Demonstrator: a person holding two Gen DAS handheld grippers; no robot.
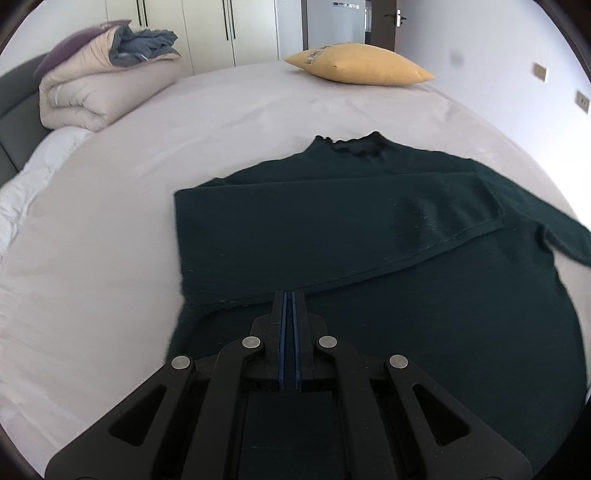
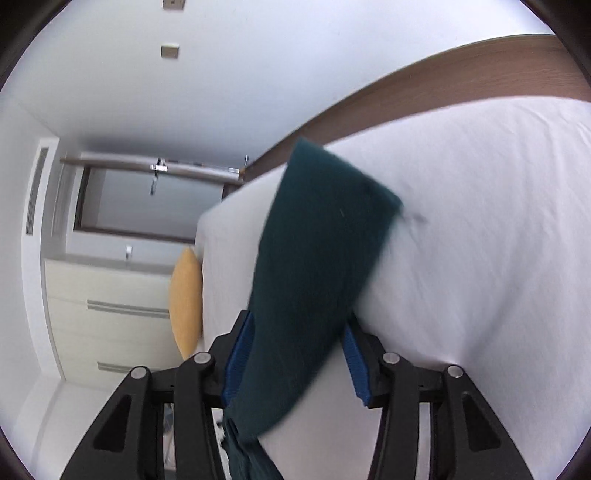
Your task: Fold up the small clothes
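A dark green sweater [image 1: 369, 236] lies flat on the bed, collar at the far side, with its left sleeve folded across the chest. My left gripper [image 1: 289, 295] is shut and empty, its tips just above the edge of the folded sleeve. In the right wrist view, the sweater's other sleeve [image 2: 314, 266] runs between the open blue pads [image 2: 356, 358] of my right gripper [image 2: 295, 328]. The view is tilted. The sleeve lies loose between the jaws, which stand wide apart and do not pinch it.
The bed sheet [image 1: 110, 240] is pale. A folded duvet with a grey cloth on top [image 1: 107, 81] sits far left. A yellow pillow [image 1: 358, 64] lies at the far edge; it also shows in the right wrist view [image 2: 186, 299]. Wardrobe doors [image 1: 192, 22] stand behind.
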